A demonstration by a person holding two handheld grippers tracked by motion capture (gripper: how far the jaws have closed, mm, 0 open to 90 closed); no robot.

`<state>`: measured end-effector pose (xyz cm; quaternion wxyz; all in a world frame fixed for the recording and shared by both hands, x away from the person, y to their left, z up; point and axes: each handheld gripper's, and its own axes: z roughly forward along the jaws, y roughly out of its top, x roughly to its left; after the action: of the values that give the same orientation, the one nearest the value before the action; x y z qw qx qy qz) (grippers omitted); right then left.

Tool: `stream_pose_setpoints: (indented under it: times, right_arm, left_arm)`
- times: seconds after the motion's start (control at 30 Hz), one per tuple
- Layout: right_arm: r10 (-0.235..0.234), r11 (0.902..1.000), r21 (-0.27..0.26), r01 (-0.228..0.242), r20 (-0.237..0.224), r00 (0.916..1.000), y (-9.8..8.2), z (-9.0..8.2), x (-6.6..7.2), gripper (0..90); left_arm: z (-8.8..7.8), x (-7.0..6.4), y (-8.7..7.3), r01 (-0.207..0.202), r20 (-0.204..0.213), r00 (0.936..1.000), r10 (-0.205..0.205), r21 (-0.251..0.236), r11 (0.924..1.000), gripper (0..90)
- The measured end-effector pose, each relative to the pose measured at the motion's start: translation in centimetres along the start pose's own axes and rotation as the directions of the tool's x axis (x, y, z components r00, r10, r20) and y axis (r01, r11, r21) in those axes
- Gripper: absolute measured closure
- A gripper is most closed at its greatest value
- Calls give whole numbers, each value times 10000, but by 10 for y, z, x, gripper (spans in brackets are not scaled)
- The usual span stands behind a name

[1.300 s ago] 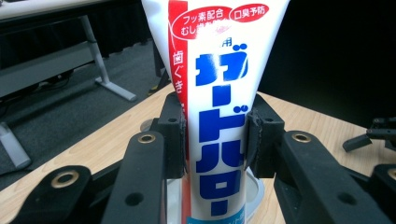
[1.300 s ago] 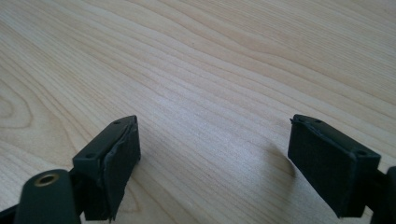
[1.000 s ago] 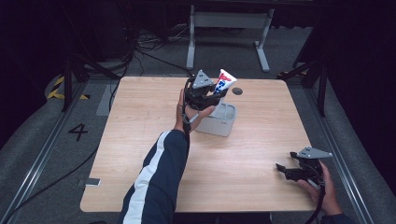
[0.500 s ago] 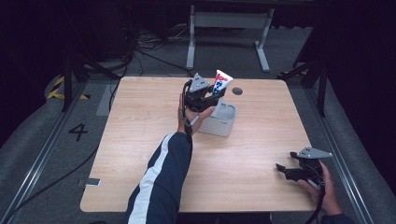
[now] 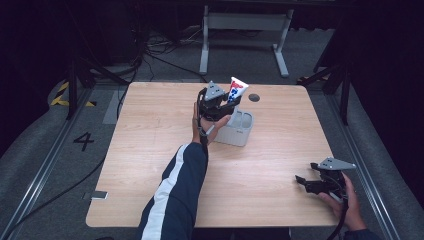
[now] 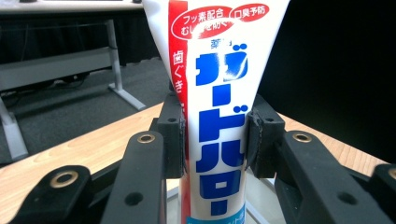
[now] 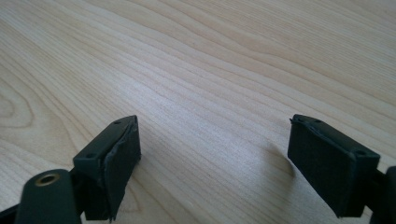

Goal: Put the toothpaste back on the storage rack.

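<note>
A white toothpaste tube [image 5: 236, 90] with red and blue print stands upright over the grey holder [image 5: 242, 131] at the table's middle back. My left gripper [image 5: 220, 102] is shut on the tube; in the left gripper view both pads press the tube [image 6: 219, 116] at its middle, and the tube's lower end dips toward the grey holder [image 6: 261, 205] below. My right gripper [image 5: 305, 182] rests low at the table's front right, open, with bare wood between its fingers [image 7: 116, 158].
The wooden table [image 5: 150, 150] has a small dark round hole [image 5: 254, 97] near its back edge. A grey desk frame [image 5: 245, 30] and cables lie on the floor behind. A floor marking "4" [image 5: 82, 141] sits to the left.
The left gripper has shifted slightly left and lower with the tube, which now stands more upright over the holder. The right gripper has stayed in place.
</note>
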<state>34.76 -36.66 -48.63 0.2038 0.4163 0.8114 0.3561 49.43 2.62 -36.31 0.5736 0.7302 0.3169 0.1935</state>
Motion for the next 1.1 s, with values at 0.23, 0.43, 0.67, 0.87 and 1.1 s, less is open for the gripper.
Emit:
stream_pose_setpoints:
  times: [0.23, 0.43, 0.67, 0.87, 1.1]
  right_arm:
    - [-3, 10000, -5, 3, 6, 10000, 0, 0, 0, 175]
    - [8, 10000, -24, -8, 17, 10000, 0, 0, 0, 176]
    - [-4, 10000, -5, 4, 9, 10000, 0, 0, 0, 176]
    - [-1, 10000, -6, 1, 5, 10000, 0, 0, 0, 176]
    - [26, 10000, 3, -26, -6, 10000, 0, 0, 0, 175]
  left_arm:
    - [4, 0, -7, -46, 97, 9999, 45, 181, 9998, 645]
    - [6, -1, -15, -69, 149, 9999, 62, 460, 9989, 641]
    - [3, -1, -20, -100, 151, 9998, 90, 647, 9979, 637]
    - [2, -2, -23, -325, 121, 9994, 315, 997, 9945, 633]
    - [3, -2, -25, -651, -9, 9978, 660, 1493, 9866, 626]
